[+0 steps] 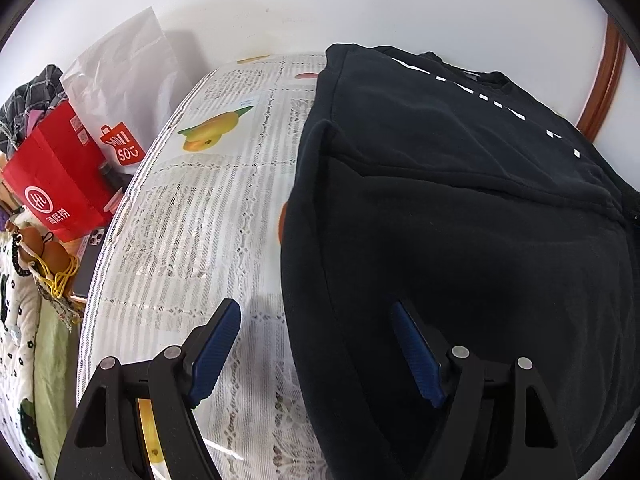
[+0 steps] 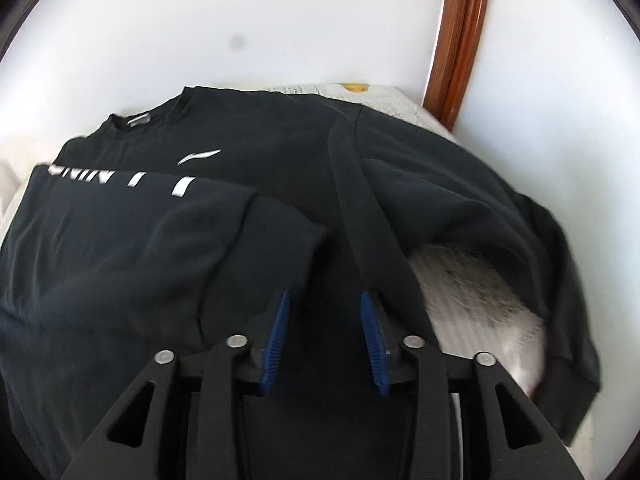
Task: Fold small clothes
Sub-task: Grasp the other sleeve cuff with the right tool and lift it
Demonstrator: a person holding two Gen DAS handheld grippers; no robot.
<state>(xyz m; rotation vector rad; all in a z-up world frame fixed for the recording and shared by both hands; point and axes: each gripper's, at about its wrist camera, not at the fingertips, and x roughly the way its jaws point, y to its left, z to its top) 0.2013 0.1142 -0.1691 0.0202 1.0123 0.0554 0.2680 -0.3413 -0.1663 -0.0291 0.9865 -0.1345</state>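
"MINISO" on white bag's red tag [image 1: 121,145], "海底捞" on red bag [image 1: 60,184], sweatshirt [image 2: 280,168] lettering unreadable

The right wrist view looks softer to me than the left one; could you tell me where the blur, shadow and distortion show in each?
Right wrist view: motion smear on the white lettering and the tablecloth; the black sweatshirt holds little detail. Left wrist view: sharp; the left gripper casts a soft shadow on the cloth, and fisheye bends the table edge.

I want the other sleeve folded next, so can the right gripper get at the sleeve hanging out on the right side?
Probably yes. The right gripper is open above the black sweatshirt, and the unfolded sleeve lies uncovered just to its right.
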